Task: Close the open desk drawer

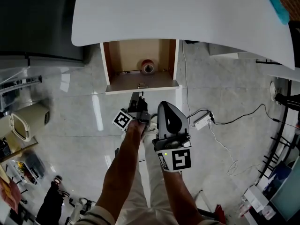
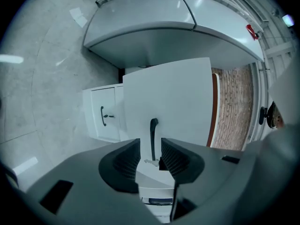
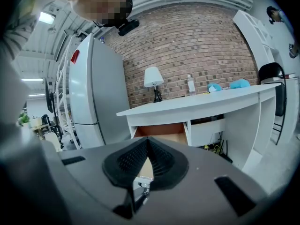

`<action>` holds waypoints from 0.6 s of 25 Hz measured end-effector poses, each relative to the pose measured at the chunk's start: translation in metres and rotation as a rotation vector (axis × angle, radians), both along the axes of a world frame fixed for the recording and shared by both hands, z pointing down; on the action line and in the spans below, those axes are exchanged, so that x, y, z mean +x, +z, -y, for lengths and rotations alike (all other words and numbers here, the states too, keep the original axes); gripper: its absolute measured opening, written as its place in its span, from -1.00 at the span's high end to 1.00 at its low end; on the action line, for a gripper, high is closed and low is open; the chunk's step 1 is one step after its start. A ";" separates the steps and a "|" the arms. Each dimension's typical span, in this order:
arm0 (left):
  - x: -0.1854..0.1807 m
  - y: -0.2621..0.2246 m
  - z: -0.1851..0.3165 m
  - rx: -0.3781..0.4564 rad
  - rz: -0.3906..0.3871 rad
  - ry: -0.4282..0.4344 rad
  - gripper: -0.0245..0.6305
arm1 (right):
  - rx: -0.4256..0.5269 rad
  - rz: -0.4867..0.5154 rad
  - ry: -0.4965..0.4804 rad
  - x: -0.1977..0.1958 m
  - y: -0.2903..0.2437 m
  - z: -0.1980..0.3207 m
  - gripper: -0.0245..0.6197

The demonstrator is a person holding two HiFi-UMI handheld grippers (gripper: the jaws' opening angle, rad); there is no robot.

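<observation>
The open desk drawer (image 1: 140, 88) sticks out from under the white desk top (image 1: 187, 13), and its wooden inside holds a roll of tape (image 1: 148, 66). My left gripper (image 1: 139, 97) hovers just in front of the drawer's white front panel (image 2: 173, 97). It is open, and the dark handle (image 2: 153, 135) shows in line with the gap of the left gripper (image 2: 150, 146), with no pad touching it. My right gripper (image 1: 165, 108) stays further back and to the right. The right gripper (image 3: 147, 146) is shut on nothing and looks toward the drawer (image 3: 159, 130).
A grey fridge (image 3: 98, 102) stands left of the desk. A lamp (image 3: 152, 78), a bottle (image 3: 191, 85) and blue items (image 3: 239, 83) sit on the desk top. A power strip (image 1: 202, 121) with cables lies on the floor at right. A pale bin (image 1: 23, 123) stands at left.
</observation>
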State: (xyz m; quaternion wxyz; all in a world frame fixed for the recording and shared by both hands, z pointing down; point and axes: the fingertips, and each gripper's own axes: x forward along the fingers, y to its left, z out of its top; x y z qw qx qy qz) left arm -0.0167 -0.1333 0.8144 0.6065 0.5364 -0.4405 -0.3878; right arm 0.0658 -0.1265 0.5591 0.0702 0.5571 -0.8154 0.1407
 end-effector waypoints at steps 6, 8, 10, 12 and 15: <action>0.007 0.000 0.019 0.011 -0.010 0.004 0.54 | -0.015 -0.003 -0.004 0.003 0.006 0.000 0.89; 0.010 0.001 0.021 -0.002 -0.013 0.003 0.55 | -0.014 -0.004 -0.008 0.004 0.006 0.000 0.89; 0.012 0.004 0.023 -0.018 -0.007 0.001 0.55 | -0.016 0.002 -0.009 0.005 0.007 0.002 0.89; 0.013 0.007 0.025 -0.029 0.002 -0.005 0.56 | -0.013 0.005 -0.011 0.005 0.007 0.004 0.89; 0.013 0.002 0.027 -0.010 0.010 -0.011 0.77 | -0.007 0.006 -0.021 0.004 0.007 0.005 0.89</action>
